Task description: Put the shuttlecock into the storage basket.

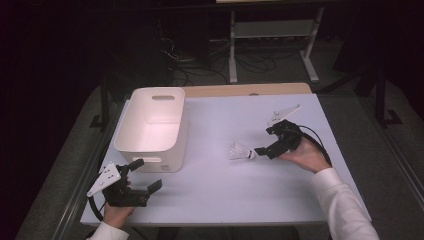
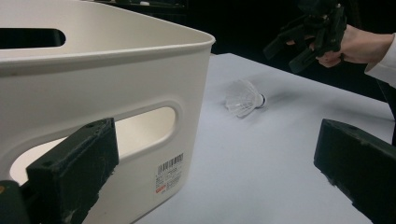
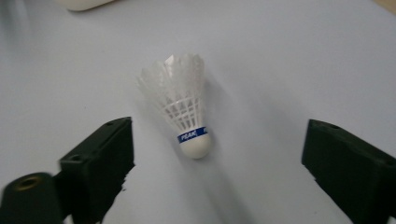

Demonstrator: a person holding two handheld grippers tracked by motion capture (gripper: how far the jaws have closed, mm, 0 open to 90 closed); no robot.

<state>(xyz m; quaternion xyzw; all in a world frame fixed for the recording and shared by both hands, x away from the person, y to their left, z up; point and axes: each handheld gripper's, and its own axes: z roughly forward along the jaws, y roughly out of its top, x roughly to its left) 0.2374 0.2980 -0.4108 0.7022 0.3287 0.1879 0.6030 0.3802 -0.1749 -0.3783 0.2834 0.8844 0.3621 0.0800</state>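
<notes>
A white shuttlecock (image 1: pixel 241 151) lies on its side on the pale table (image 1: pixel 225 195), right of centre. In the right gripper view the shuttlecock (image 3: pixel 184 109) has a blue band above its white cork, and the cork points toward the camera. My right gripper (image 1: pixel 267 141) hovers just right of it with its jaws wide apart, touching nothing; the gripper (image 3: pixel 219 137) frames the cork end without contact. My left gripper (image 1: pixel 146 174) is open at the near left, beside the front wall of a white bin (image 1: pixel 150 150). The left gripper view shows the shuttlecock (image 2: pixel 243 97) and the right gripper (image 2: pixel 289 52) farther off.
The bin (image 2: pixel 116 56) has handle slots and a barcode label on its corner; its inside looks empty. A wooden strip (image 1: pixel 250 90) runs along the table's far edge. Cables and a white stand's legs (image 1: pixel 272 50) fill the dark floor behind.
</notes>
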